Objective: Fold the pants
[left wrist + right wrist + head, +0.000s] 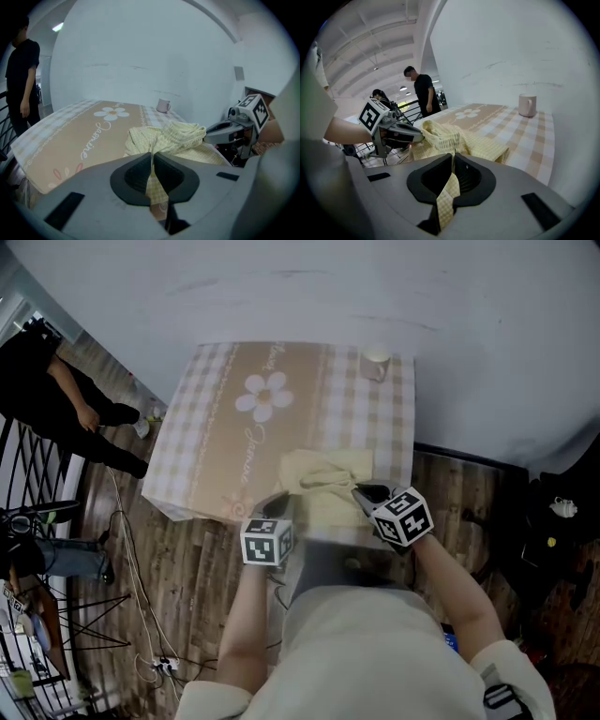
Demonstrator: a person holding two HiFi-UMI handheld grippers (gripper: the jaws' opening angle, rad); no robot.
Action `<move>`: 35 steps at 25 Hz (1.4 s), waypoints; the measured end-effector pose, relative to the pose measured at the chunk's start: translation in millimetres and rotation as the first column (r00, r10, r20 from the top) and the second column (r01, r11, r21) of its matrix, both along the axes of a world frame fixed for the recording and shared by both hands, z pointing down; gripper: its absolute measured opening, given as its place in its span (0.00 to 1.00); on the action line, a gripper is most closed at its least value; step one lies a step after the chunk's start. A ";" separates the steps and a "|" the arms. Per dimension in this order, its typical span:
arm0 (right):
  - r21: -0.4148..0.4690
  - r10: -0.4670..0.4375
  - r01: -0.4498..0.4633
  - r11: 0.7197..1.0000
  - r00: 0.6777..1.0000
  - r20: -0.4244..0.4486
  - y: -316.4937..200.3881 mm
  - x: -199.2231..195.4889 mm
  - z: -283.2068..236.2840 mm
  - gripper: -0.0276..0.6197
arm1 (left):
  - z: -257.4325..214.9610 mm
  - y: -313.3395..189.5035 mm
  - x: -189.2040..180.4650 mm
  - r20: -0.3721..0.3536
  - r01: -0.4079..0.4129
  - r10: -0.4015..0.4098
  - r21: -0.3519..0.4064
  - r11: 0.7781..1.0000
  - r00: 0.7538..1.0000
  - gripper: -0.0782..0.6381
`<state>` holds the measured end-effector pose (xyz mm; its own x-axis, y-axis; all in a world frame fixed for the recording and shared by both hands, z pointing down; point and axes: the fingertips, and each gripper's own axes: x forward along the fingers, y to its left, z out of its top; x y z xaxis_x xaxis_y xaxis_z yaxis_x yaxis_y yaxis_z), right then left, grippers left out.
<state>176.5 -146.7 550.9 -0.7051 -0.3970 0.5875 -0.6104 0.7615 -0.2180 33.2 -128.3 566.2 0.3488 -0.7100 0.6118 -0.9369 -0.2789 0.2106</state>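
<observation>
The pale yellow checked pants (323, 479) lie bunched near the front edge of the table (206, 418), on its right half. My left gripper (278, 505) holds the near left edge of the cloth. My right gripper (363, 492) holds the near right edge. In the left gripper view the jaws (152, 158) are shut on a fold of the pants (174, 136). In the right gripper view the jaws (453, 161) are shut on a strip of the pants (457, 139), which hangs down between the pads. Each gripper shows in the other's view, pinching the raised cloth.
The table wears a beige checked cloth with a daisy print (263, 396). A pink mug (374, 362) stands at its far right by the white wall. A person in black (56, 390) stands left of the table, near a railing (28, 465) and floor cables (131, 577).
</observation>
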 end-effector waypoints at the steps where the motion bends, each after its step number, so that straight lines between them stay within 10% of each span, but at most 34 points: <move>1: -0.008 0.001 -0.001 1.000 1.000 0.001 3.7 -0.1 2.5 0.06 | 1.3 3.5 -0.6 -0.003 0.011 -0.011 0.001 1.000 1.000 0.13; 19: -0.036 0.023 -0.023 0.999 1.000 -0.003 46.7 3.8 16.0 0.09 | -8.1 49.3 -22.2 -0.045 0.195 -0.193 0.035 0.980 0.980 0.13; 35: 0.012 0.210 -0.210 0.978 0.977 0.034 99.4 3.8 -14.6 0.18 | -44.4 106.8 -10.3 -0.119 0.105 -0.095 0.081 0.991 0.988 0.13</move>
